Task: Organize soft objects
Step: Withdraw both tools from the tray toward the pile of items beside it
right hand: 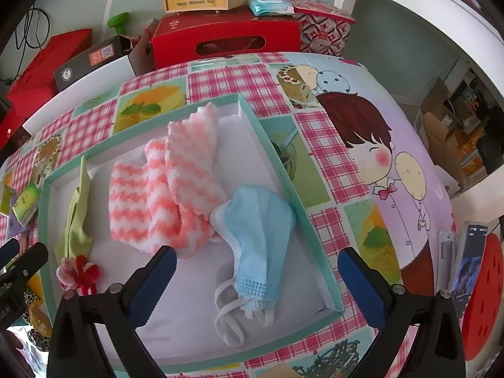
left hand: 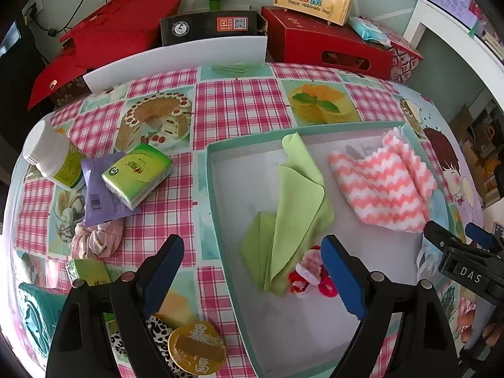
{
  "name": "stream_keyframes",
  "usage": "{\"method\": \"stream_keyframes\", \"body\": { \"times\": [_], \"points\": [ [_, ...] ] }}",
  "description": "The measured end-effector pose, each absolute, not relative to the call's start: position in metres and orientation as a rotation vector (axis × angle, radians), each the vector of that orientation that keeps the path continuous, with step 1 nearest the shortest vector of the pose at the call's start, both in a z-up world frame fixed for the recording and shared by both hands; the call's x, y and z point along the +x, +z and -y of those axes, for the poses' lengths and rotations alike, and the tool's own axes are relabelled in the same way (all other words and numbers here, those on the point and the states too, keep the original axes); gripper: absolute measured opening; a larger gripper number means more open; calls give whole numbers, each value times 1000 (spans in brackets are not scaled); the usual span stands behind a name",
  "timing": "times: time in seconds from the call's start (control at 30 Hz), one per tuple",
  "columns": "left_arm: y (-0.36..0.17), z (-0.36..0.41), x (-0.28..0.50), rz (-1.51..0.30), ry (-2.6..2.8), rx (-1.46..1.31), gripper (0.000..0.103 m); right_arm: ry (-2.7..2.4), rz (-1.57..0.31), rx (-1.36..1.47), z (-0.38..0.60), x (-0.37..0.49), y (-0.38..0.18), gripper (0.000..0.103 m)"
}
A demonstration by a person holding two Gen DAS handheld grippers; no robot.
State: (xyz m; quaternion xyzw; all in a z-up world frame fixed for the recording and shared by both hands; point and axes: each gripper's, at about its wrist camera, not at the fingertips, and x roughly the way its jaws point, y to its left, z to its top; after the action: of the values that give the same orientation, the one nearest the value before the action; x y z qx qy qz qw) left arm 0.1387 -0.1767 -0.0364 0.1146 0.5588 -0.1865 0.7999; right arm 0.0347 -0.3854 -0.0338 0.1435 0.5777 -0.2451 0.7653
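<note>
The left tool (left hand: 253, 278) is hanging wide and empty over the tray's (left hand: 217, 208) near left rim. A pink cloth bundle (left hand: 96, 241) is lying on the tabletop (left hand: 239, 110) just left, nearer it than the right tool (right hand: 256, 282), also wide and empty.

Left claw (left hand: 252, 271): jaws wide apart, nothing between them, poised over the near-left rim of the teal-edged tray (left hand: 217, 217). In the tray: a folded green cloth (left hand: 296, 208), a pink-and-white zigzag towel (left hand: 384, 186), and a small red-and-pink knitted piece (left hand: 307, 275) touching the cloth's near end. On the checked counter (left hand: 242, 107) left of the tray: green tissue pack (left hand: 137, 174), white bottle (left hand: 52, 157), pink scrunchie (left hand: 96, 239), gold disc (left hand: 197, 348). Right claw (left hand: 460, 236) at the right edge.
</note>
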Motion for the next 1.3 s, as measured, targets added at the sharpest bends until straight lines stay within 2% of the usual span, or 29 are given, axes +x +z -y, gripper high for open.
{"method": "stream_keyframes", "body": {
  "times": [0.47,0.93,1.3],
  "points": [
    [-22,148,153,-1168,-319,238,89,-532,-1190,317,370,46,-15,103],
    [6,49,186,-1112,-91,94,89,-341,-1154,262,303,80,-1,103],
    [5,-22,196,-1121,109,-17,89,-207,-1151,239,256,96,0,103]
  ]
}}
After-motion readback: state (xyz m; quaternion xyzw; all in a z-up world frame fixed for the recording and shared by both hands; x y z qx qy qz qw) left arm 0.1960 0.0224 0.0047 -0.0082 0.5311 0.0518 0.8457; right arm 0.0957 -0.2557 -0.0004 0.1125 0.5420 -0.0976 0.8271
